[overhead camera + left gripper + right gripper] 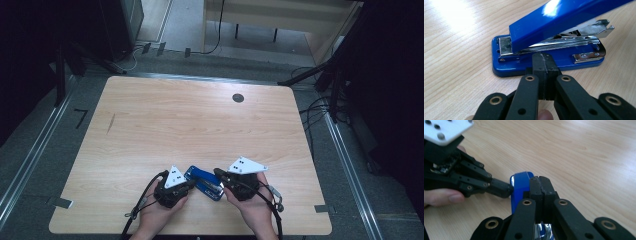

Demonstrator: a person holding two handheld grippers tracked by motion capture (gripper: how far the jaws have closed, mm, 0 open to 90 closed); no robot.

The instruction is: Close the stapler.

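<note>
A blue stapler (204,182) lies near the table's front edge, between my two grippers. In the left gripper view its blue cover (564,20) is tilted up off the metal magazine (564,43), and the blue base (506,68) rests flat on the wood. My left gripper (543,58) is shut, with its tip against the near side of the base; from above the left gripper (190,183) sits at the stapler's left end. My right gripper (540,182) is shut too and lies over the raised blue cover (520,186), whether touching I cannot tell. The left gripper's tip (501,188) meets the stapler from the left.
The wooden table (200,120) has a round cable hole (238,98) at the back right. Both hands are close to the front edge. Cables (312,112) trail over the floor to the right, and a second desk (280,15) stands behind.
</note>
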